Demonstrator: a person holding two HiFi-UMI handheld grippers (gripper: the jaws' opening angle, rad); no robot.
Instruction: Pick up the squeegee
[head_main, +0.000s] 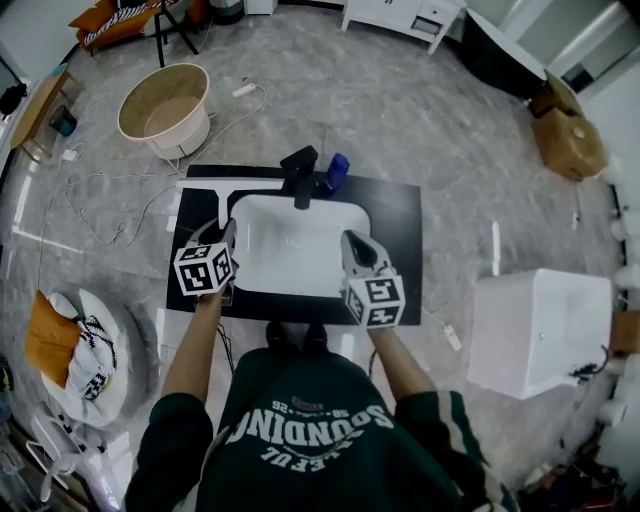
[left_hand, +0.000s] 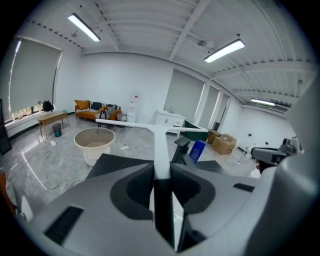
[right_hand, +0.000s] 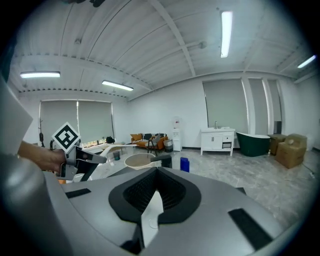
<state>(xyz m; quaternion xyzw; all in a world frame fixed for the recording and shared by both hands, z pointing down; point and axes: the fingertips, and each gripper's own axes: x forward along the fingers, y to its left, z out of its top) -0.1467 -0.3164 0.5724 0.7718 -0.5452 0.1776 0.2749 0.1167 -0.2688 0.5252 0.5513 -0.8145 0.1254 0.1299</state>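
1. Head view: we see grey marbled floor (head_main: 400, 110) on every side of the work area.
2. Person (head_main: 300, 440) in a green sweatshirt stands at the near edge of the counter (head_main: 395, 215), a gripper in each hand.
3. The counter is black and sits mid-frame, with a white sink (head_main: 300, 255) set into it.
4. White box (head_main: 530, 330) is on the floor right of the counter, apart from it.
5. Round tub (head_main: 165, 105) is on the floor beyond the counter's far-left corner. Cardboard box (head_main: 570, 140) is far right, well apart.
6. Left gripper (head_main: 226, 230) is over the counter's left side, just beside the sink's left rim. In the left gripper view its jaws are clamped on the squeegee (left_hand: 160, 145) handle, held a little apart by it.
7. Right gripper (head_main: 353, 243) is over the sink's right rim. In the right gripper view its tips look together with nothing between them. A sliver of white sink shows through the gap behind them.
8. The squeegee is white and T-shaped. Its handle runs straight out of the left jaws, with the blade crosswise at the far end, over the counter's far-left part. In the left gripper view the blade sits against the room beyond, above the tub, so we read it as up off the counter.
9. Black faucet (head_main: 301, 170) stands at the sink's far rim, near the blade's right end.
10. Blue bottle (head_main: 334, 172) is just right of the faucet. We cannot tell whether they touch.
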